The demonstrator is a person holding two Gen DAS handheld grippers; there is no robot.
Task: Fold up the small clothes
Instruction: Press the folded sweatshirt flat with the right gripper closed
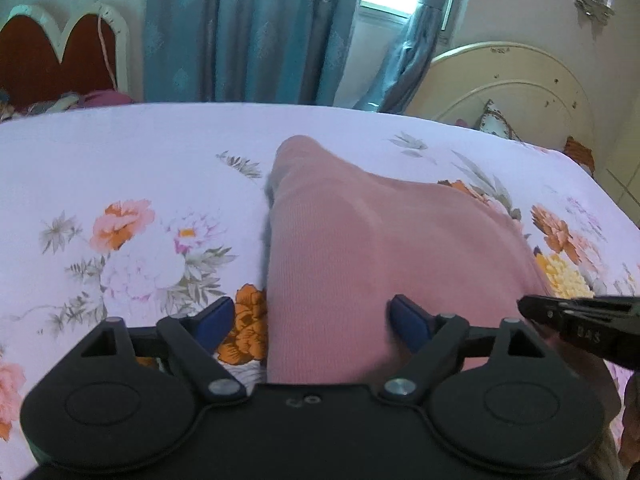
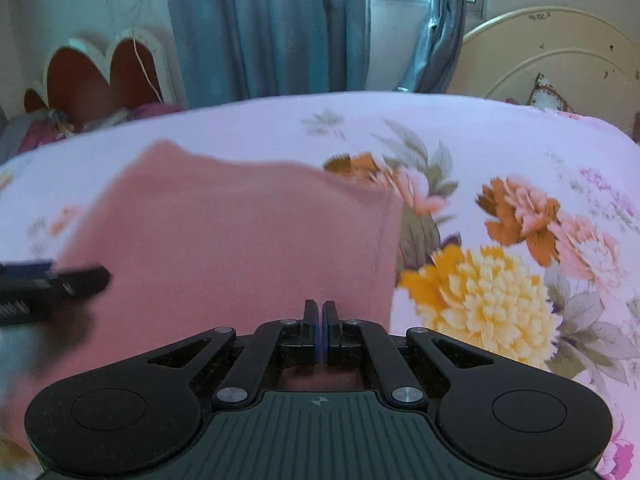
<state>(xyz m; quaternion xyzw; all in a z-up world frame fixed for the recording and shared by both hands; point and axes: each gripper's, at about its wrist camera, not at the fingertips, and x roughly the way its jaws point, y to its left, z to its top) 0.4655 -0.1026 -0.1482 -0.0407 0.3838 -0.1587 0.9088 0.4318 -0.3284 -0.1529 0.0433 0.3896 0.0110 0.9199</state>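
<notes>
A small pink knit garment [image 1: 380,248] lies on the floral bed sheet [image 1: 120,168]. It also shows in the right wrist view [image 2: 224,240]. My left gripper [image 1: 310,322] is open, its blue pads either side of the garment's near left part. My right gripper [image 2: 321,316] is shut on the garment's near edge, close to its right side. The right gripper shows at the right edge of the left wrist view [image 1: 576,320]. The left gripper shows at the left edge of the right wrist view [image 2: 48,284].
The sheet [image 2: 520,152] spreads wide around the garment. A cream headboard [image 1: 512,84] with a pillow [image 1: 496,124] stands at the right. A red and white headboard [image 1: 60,52] and blue curtains [image 1: 248,28] stand behind the bed.
</notes>
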